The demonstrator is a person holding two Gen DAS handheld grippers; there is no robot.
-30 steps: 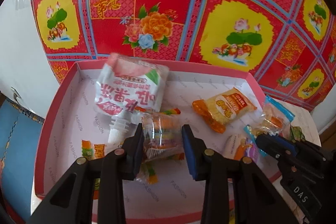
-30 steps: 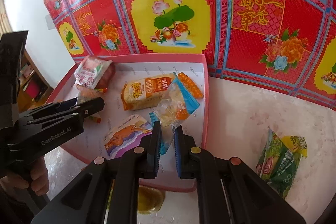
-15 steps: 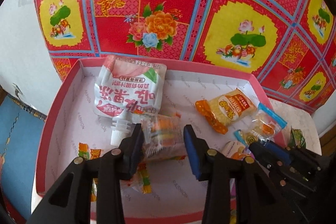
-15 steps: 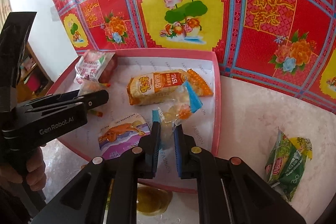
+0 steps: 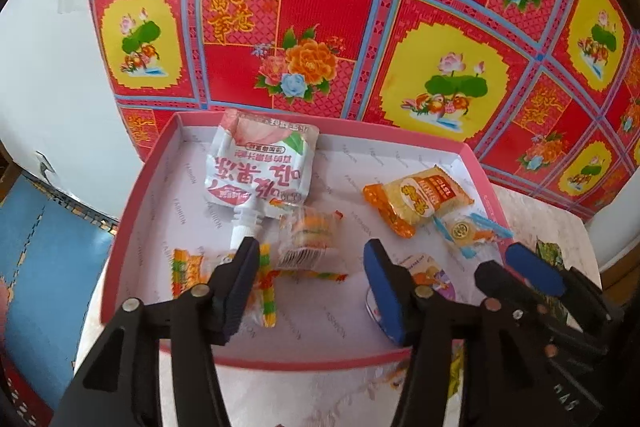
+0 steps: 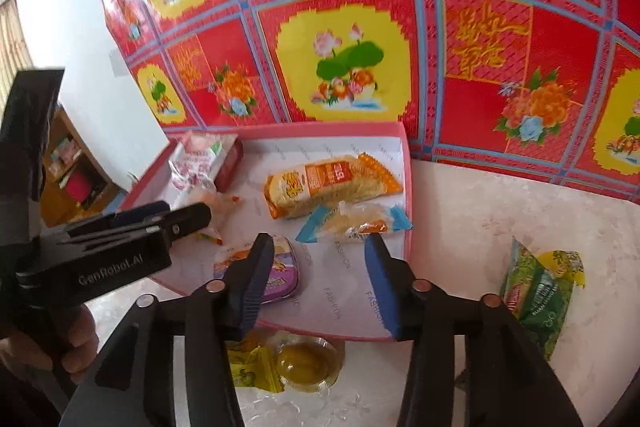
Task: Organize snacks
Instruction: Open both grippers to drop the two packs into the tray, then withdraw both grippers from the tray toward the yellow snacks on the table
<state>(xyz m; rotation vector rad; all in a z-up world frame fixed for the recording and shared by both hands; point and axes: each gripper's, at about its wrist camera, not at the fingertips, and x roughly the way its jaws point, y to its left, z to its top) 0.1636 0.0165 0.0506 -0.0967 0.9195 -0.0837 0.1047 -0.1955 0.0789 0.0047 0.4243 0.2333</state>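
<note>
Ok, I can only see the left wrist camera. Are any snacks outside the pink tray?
Observer: Yes, a green packet lies on the table, right of the tray.
Operator: Anything else?
Observer: A yellow jelly cup and a yellow packet sit on the table by the tray's near edge.
Operator: Is the right gripper holding something?
Observer: No. The right gripper is opening its jaws with nothing between them; the blue-ended packet lies in the tray just beyond.

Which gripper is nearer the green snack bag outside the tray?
Right. The right gripper hovers over the tray's near corner beside the green snack bag; the left gripper is further over the tray.
</note>
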